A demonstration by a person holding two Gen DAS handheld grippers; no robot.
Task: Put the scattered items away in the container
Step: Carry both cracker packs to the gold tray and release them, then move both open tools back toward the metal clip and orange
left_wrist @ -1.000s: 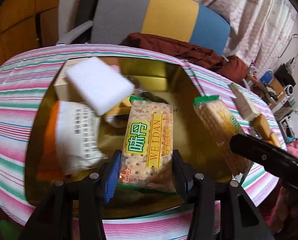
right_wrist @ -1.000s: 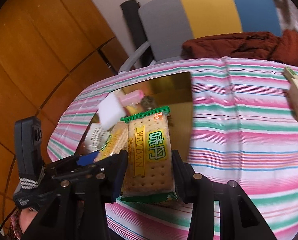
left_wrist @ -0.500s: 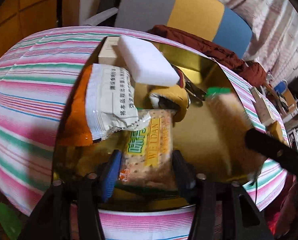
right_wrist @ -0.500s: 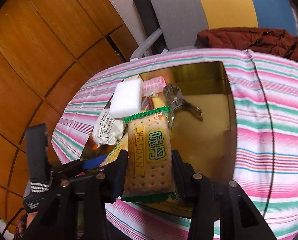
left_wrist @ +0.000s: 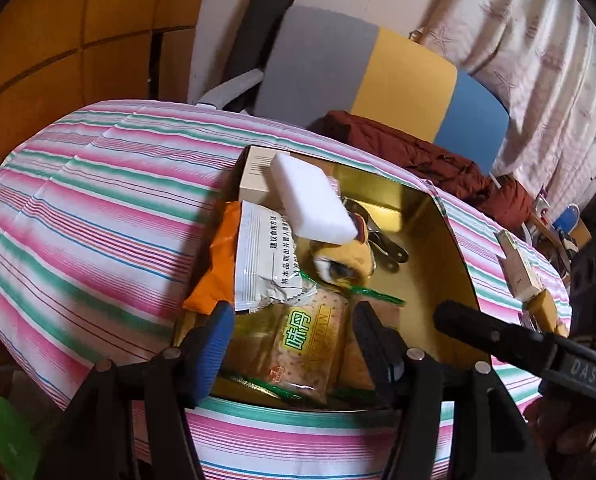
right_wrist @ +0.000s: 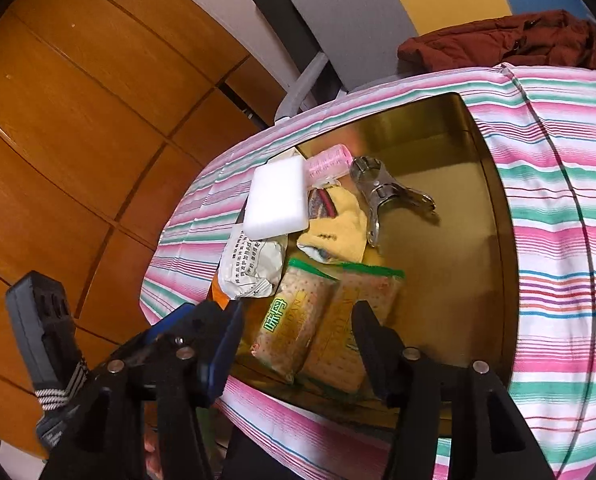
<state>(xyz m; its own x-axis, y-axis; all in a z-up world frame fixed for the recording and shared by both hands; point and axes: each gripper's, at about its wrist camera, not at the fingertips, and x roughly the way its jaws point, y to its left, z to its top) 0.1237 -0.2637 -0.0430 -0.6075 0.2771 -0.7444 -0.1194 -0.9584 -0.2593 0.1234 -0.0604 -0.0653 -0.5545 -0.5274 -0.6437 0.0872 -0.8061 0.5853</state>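
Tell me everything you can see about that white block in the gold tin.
The white block is a plain, unmarked rectangular slab with rounded edges, looking like foam sponge. It lies tilted on top of the pile at the gold tin's far left corner, resting on a beige box and a white snack packet. Neither gripper touches it.

We look down along the left gripper (left_wrist: 292, 322), whose jaws are opening around a cracker packet (left_wrist: 304, 350) with green characters on a yellow band — the pads stand clear of its sides. The packet lies in the near corner of a gold tin (left_wrist: 438, 248) on a striped tablecloth (left_wrist: 98, 208). Behind it we see an orange-and-white snack bag (left_wrist: 250, 264), a white sponge block (left_wrist: 312, 204) resting on a cream box (left_wrist: 254, 176), a yellow cloth (left_wrist: 350, 260) and a metal clip (left_wrist: 386, 246). The right gripper (left_wrist: 510, 342) reaches in from the right — dark, its jaws unreadable here. A grey, yellow and blue chair (left_wrist: 362, 76) stands beyond the table.
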